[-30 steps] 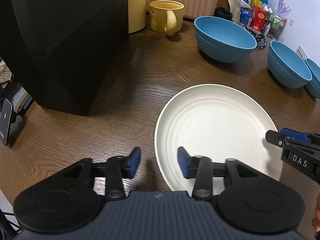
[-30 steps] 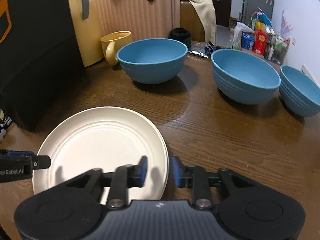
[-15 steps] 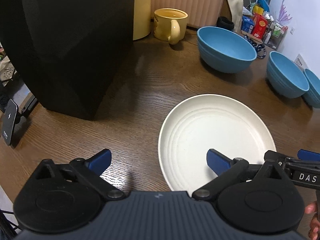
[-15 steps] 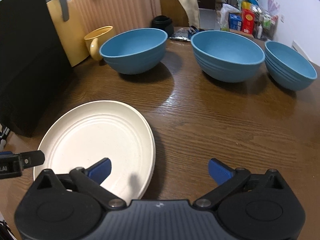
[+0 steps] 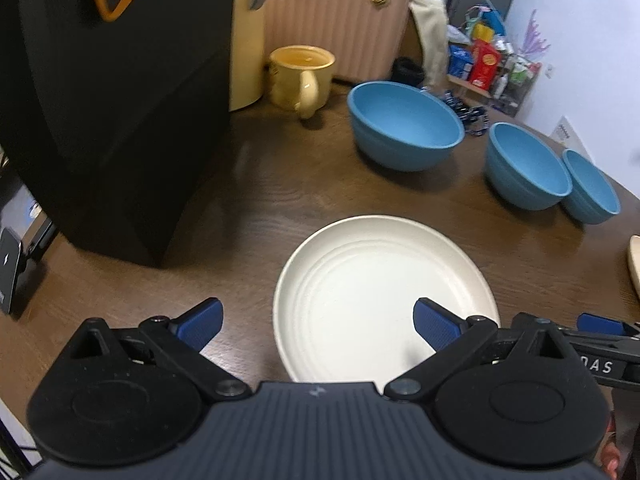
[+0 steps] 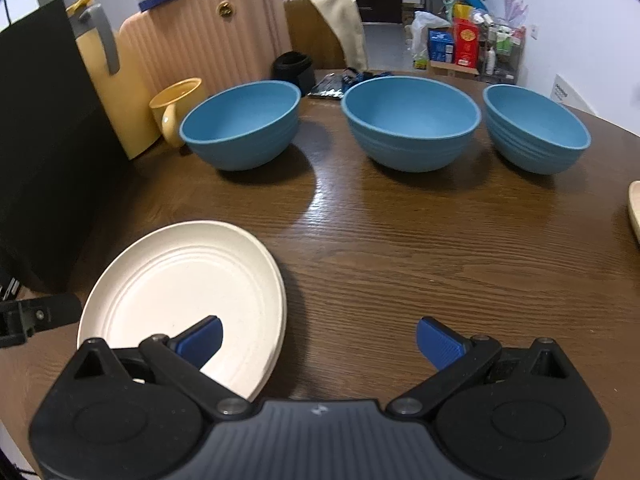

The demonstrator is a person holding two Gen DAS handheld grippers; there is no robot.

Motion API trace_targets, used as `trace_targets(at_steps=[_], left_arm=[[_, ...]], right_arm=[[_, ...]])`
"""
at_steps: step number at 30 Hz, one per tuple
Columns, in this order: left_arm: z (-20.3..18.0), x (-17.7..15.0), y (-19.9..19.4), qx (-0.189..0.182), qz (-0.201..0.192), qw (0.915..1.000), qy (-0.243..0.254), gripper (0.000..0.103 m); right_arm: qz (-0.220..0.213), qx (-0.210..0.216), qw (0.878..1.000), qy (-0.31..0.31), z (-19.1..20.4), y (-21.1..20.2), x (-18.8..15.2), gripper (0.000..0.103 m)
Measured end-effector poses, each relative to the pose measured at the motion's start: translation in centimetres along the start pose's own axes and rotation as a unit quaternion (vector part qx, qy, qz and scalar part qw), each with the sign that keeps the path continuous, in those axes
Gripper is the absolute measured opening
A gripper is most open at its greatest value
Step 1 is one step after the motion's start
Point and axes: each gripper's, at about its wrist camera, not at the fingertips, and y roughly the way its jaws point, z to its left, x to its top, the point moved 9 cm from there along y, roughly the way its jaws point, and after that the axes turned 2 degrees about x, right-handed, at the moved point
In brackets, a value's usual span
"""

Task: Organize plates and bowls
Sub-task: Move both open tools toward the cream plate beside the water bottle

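Observation:
A cream plate [image 5: 384,280] lies flat on the wooden table [image 5: 260,184]; it also shows in the right wrist view [image 6: 188,288]. Three blue bowls stand in a row behind it: the left bowl [image 6: 242,124], the middle bowl [image 6: 412,122] and the right bowl [image 6: 534,128]. My left gripper [image 5: 318,322] is open and empty above the plate's near edge. My right gripper [image 6: 318,338] is open and empty, just right of the plate's near edge. The edge of another cream plate [image 6: 634,210] shows at far right.
A yellow mug [image 5: 302,76] stands at the back left beside a black bag [image 5: 112,100]. Pink and yellow suitcases [image 6: 208,36] stand behind the table. A dark pouch [image 6: 334,84] lies behind the bowls.
Both grippers have opened wide, from nearly shut a second ago, and pulled back and up from the plate. The plate has stayed on the table.

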Motion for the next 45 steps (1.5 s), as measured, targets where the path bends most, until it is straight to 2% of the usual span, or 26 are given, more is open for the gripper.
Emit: trace_targets(at_steps=[9,16,24,34,39,45], left_arm=[[-3.8,2.1,-0.9,-0.035,-0.014,0.9982,0.047,0.103],[-8.0,3.3,-0.7,-0.067,-0.013,0.9935,0.091,0.103],[-12.6,4.2,-0.3,-0.105,-0.015,0.9829,0.15,0.103],[-16.0,4.5,0.0,-0.145,-0.015,0.9677,0.206,0.103],[-17.3,4.5,0.0,-0.157,-0.013,0.9655,0.207,0.103],[-18.8,4.3,-0.6,-0.163,-0.013,0.9636,0.211,0.103]], right_arm=[[-0.028,-0.026,0.998,0.053,-2.9,-2.4,0.1,0.103],[-0.054,-0.061,0.991,0.105,-6.6,-4.3,0.0,0.103],[-0.081,-0.106,0.976,0.174,-10.6,-6.7,-0.8,0.103],[-0.113,-0.155,0.953,0.236,-13.6,-9.4,-2.0,0.103],[-0.121,-0.178,0.944,0.25,-14.9,-10.7,-2.3,0.103],[-0.123,-0.185,0.939,0.262,-16.1,-11.8,-2.4,0.103]])
